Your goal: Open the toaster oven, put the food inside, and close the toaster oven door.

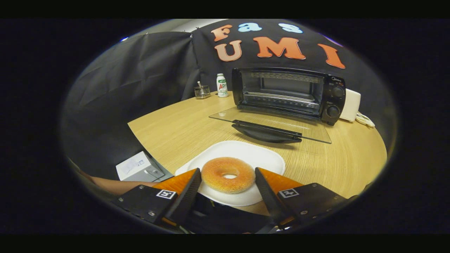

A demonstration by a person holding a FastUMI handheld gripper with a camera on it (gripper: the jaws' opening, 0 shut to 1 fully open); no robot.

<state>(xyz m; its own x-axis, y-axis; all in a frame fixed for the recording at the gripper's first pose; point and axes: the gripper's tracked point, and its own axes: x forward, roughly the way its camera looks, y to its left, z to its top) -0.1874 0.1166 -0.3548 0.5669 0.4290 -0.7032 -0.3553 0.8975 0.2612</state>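
A golden ring doughnut [227, 179] lies on a white plate [253, 156] at the near edge of the wooden table. My gripper [227, 171] straddles it, and both fingers touch the doughnut's sides, left [191, 186] and right [265, 186]. The doughnut still rests on the plate. Beyond the plate stands the black toaster oven [286, 93] with its glass door [270, 124] folded down flat onto the table, the handle toward me. The oven's inside shows a wire rack and nothing on it.
A small white bottle [222, 85] and a wire holder [202, 91] stand at the table's back, left of the oven. A white appliance [350, 104] sits behind the oven's right side. A white box [137, 168] lies off the table's left edge, near a person's arm.
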